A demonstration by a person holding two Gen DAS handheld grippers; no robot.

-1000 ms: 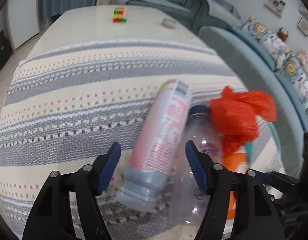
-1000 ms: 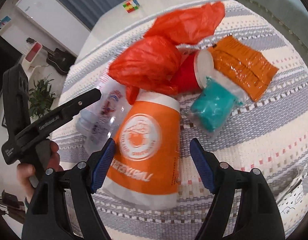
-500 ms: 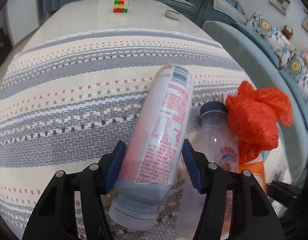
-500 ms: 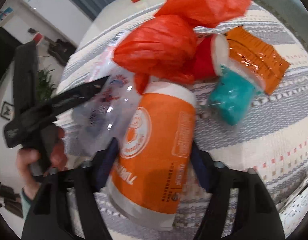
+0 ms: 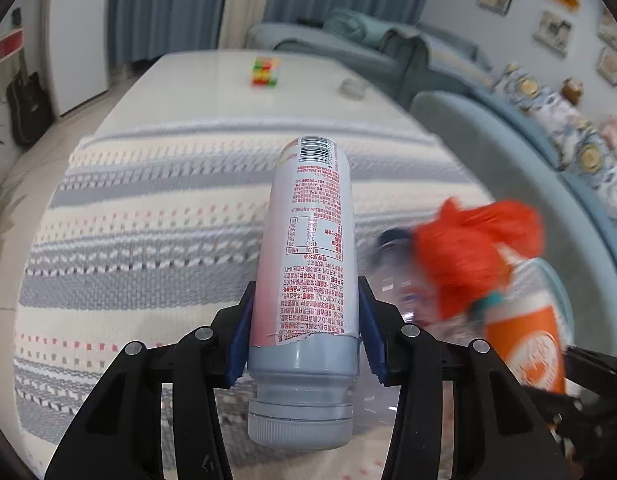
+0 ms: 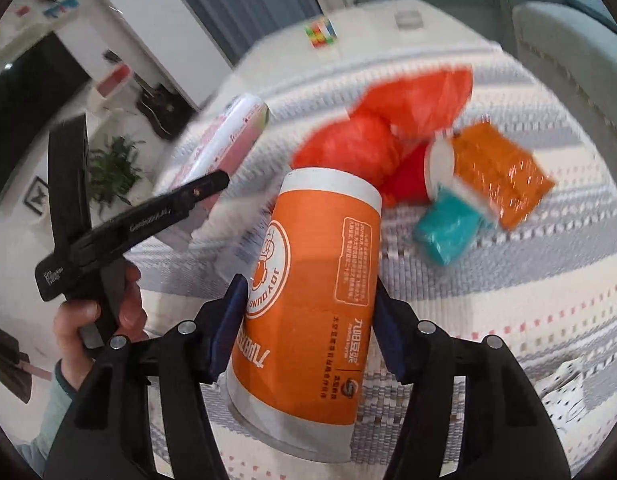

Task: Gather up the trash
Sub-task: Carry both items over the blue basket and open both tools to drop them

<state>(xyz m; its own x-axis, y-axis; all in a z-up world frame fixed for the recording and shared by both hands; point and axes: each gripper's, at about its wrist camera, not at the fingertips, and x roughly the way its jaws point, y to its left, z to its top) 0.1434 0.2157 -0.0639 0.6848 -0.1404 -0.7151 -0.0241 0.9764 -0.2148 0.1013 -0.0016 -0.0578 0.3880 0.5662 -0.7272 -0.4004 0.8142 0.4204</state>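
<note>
Bottle [image 5: 308,264] gripped (fingers [image 5: 241,340] closing), striped cloth [image 5: 148,240] beyond

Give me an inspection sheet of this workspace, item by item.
Surface: striped woven cloth over a pale table.
Job's things: pink bottle, orange cup, orange-red bag, teal wrapper, orange packet.
Clutter: puzzle cube.
Grippers: left hand-held gripper closing on the bottle; right hand-held gripper closing on the cup.
Cables: nothing seen.
Surroundings: sofa, curtains, guitar.
</note>
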